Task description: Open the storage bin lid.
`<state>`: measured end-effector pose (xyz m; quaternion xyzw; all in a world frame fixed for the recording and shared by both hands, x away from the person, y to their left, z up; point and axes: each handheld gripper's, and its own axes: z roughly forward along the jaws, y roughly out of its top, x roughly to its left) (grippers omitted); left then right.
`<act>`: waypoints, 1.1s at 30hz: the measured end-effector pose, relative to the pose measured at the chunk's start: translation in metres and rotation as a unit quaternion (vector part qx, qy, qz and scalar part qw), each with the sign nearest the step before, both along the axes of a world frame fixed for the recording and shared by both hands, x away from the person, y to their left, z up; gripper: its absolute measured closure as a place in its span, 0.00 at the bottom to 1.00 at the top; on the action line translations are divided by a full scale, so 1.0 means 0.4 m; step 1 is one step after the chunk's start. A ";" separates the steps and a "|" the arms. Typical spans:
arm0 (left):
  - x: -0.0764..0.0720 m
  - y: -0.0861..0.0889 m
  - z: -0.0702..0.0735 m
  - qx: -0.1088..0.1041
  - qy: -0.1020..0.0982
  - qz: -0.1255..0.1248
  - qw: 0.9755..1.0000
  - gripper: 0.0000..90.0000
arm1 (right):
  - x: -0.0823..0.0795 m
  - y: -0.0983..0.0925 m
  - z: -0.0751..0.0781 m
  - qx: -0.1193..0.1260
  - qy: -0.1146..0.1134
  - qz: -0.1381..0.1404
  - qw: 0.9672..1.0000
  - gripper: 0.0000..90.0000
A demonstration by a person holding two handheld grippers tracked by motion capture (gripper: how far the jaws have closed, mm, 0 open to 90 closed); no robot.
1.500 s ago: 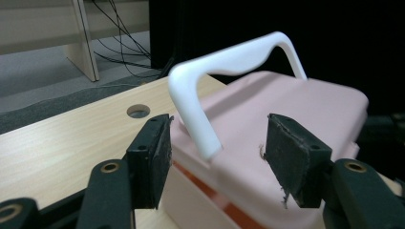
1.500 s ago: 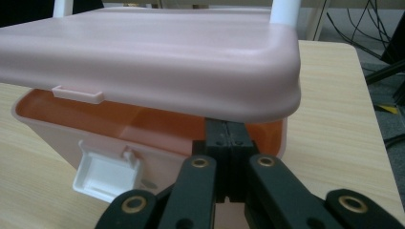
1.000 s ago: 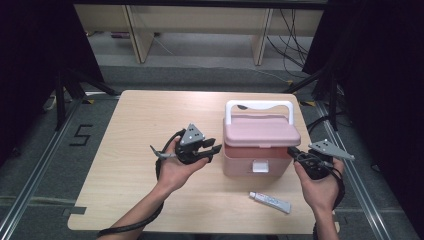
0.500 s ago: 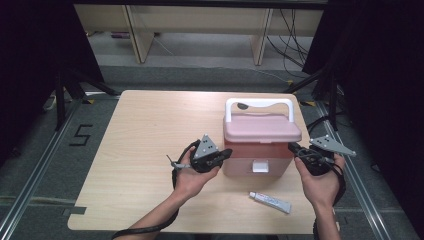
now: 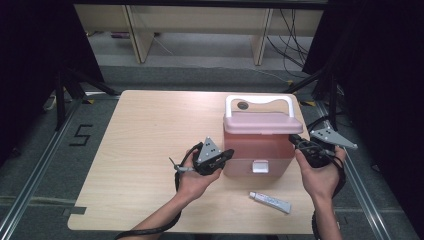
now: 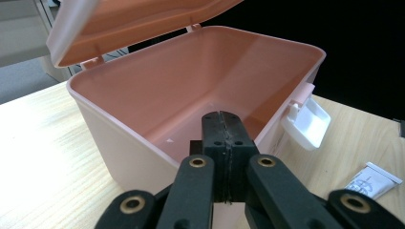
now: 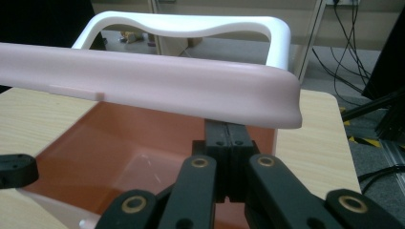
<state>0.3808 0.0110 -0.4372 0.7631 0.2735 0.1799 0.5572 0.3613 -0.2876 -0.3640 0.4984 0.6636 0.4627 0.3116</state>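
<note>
My left gripper (image 5: pixel 226 156) rests at the pink box's (image 5: pixel 257 147) nine o'clock side, jaws pressed together on nothing, tips poised over the rim (image 6: pixel 143 138). The box sits at the table's (image 5: pixel 140 130) four o'clock; a nudge here could skid it toward the edge. The lid (image 7: pixel 153 88) stands raised, with my right gripper (image 5: pixel 296 142), likewise closed and empty, beneath its three o'clock end; I judge that if that support slips, the lid drops onto my left jaws. The tube (image 5: pixel 270 201) lies at the box's six o'clock, its label unreadable. The near part of the box floor is hidden behind the jaws.
</note>
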 end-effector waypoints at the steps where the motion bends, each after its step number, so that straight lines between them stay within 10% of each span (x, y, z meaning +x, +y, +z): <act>1: 0.000 0.000 0.000 0.000 0.000 0.000 1.000 1.00 | 0.000 0.000 0.000 0.000 0.000 0.000 1.000 1.00; 33: 0.005 0.000 -0.011 -0.014 -0.012 -0.003 1.000 1.00 | 0.086 0.019 0.064 -0.010 -0.045 -0.029 0.999 1.00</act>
